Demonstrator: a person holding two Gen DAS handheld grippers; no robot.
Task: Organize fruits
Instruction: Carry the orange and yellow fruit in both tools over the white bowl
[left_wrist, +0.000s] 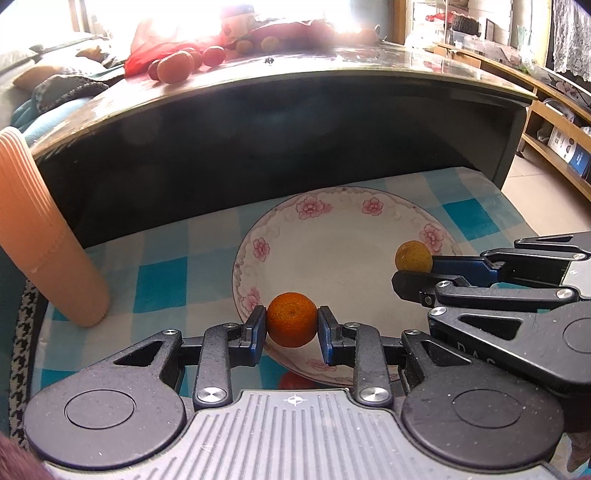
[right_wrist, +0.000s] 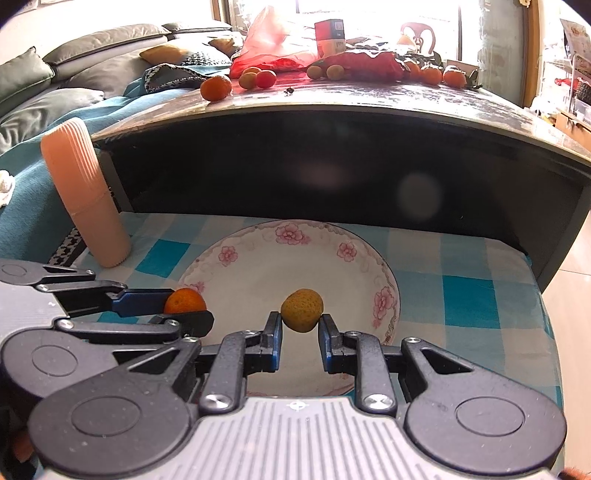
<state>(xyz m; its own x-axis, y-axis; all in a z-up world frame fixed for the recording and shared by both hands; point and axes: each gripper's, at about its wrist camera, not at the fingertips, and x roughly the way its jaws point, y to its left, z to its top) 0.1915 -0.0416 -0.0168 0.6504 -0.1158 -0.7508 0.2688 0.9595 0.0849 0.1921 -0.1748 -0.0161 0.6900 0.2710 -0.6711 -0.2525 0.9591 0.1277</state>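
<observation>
I am carrying two fruits to the plate (left_wrist: 258, 236), the delivery step of the sorting, and both are now hanging over it. My left gripper (left_wrist: 291, 326) is clamping the orange fruit (left_wrist: 291, 319) between its blue pads, the fruit sitting right at the fingertips and over the plate's near rim. My right gripper (right_wrist: 300, 325) is pinching the yellow-green fruit (right_wrist: 302, 309) in the same way, at the very tips, over the plate's bare white centre. Seen from the right wrist, the left gripper (right_wrist: 184, 306) is reaching in from my left with its orange fruit (right_wrist: 184, 301) at the plate's left edge; seen from the left wrist, the right gripper (left_wrist: 417, 264) is coming in from the right with its yellow-green fruit (left_wrist: 413, 255) above the plate's right side. Both grippers are pointing forward and steeply downward, side by side and near each other without touching. As I judge it, the next move is calling for a short lowering until each fruit is close to the plate's surface, then a gentle release so that neither is rolling off the shallow rim. More fruits (right_wrist: 255, 79) are lying on the raised desk (right_wrist: 369, 99) well ahead of and above both grippers, beside a red bag (right_wrist: 266, 44), and are presumably waiting their turn.
</observation>
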